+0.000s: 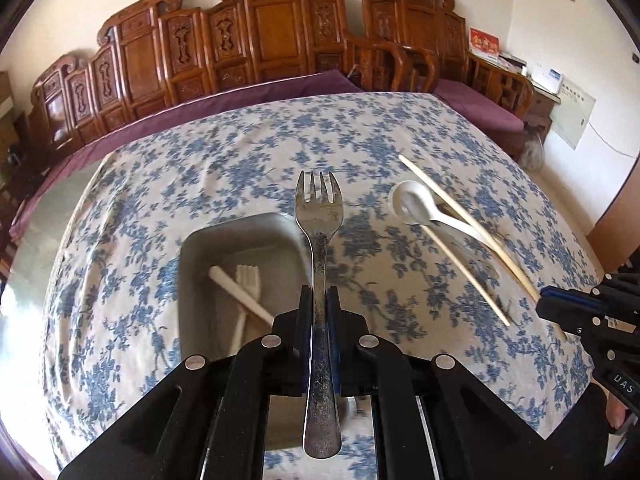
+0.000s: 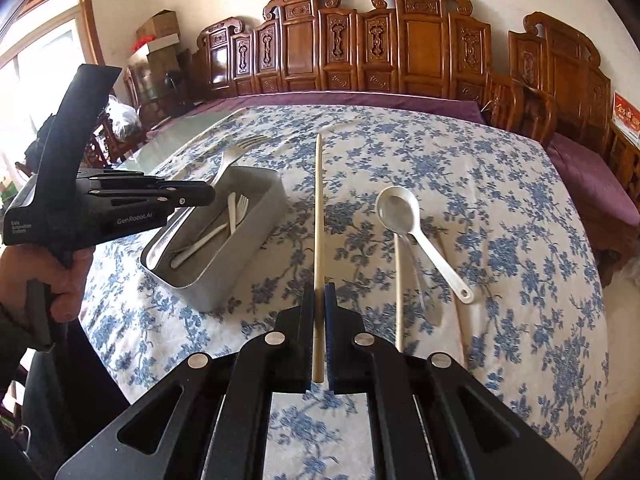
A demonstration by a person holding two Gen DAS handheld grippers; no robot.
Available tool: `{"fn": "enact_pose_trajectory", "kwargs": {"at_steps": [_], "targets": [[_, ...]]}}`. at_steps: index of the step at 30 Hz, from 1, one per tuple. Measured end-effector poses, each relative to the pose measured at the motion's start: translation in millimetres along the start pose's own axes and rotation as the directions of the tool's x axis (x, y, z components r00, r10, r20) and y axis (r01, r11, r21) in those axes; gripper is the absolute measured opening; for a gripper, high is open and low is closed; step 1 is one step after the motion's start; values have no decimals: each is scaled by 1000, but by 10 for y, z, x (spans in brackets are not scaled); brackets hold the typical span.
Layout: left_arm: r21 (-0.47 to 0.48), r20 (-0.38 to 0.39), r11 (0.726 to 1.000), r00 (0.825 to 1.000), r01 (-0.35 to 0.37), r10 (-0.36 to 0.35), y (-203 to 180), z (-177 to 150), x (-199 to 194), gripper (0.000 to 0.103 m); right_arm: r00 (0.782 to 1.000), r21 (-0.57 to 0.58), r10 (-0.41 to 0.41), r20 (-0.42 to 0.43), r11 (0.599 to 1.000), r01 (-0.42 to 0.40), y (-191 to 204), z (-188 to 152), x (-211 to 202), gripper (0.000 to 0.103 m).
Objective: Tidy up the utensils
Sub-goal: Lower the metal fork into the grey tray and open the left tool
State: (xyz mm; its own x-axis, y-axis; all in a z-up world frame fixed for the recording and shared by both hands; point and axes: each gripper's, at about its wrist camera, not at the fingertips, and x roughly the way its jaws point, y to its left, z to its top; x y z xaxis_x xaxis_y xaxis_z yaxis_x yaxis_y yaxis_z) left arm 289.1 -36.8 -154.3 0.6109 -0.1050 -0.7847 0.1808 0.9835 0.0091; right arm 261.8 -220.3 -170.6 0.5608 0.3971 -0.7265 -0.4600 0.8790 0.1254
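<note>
My left gripper [image 1: 319,300] is shut on a metal fork [image 1: 319,216], held above the grey metal tray [image 1: 192,248], tines pointing away. The tray [image 2: 240,256] holds a white plastic fork [image 1: 246,280] and a white stick-like utensil [image 1: 240,292]. My right gripper [image 2: 319,296] is shut on a pale chopstick [image 2: 318,208], lifted off the cloth right of the tray. A white spoon [image 2: 404,216] lies across a second chopstick [image 2: 399,292] on the cloth to the right. The left gripper [image 2: 192,198] with the fork [image 2: 236,152] shows over the tray in the right wrist view.
The table has a blue floral cloth [image 2: 480,184]. A carved wooden bench with purple cushion [image 2: 360,100] runs along the far edge. The right gripper [image 1: 560,304] shows at the right edge of the left wrist view. Boxes [image 2: 160,36] are stacked at the far left.
</note>
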Motion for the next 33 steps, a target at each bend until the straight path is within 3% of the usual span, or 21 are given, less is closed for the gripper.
{"fn": "enact_pose_trajectory", "kwargs": {"at_steps": [12, 33], "targets": [[-101, -22, 995, 1000, -11, 8, 557, -180, 444, 6, 998, -21, 3, -66, 1000, -4, 90, 6, 374, 6], [-97, -83, 995, 996, 9, -17, 597, -378, 677, 7, 995, -15, 8, -99, 1000, -10, 189, 105, 653, 6]]}}
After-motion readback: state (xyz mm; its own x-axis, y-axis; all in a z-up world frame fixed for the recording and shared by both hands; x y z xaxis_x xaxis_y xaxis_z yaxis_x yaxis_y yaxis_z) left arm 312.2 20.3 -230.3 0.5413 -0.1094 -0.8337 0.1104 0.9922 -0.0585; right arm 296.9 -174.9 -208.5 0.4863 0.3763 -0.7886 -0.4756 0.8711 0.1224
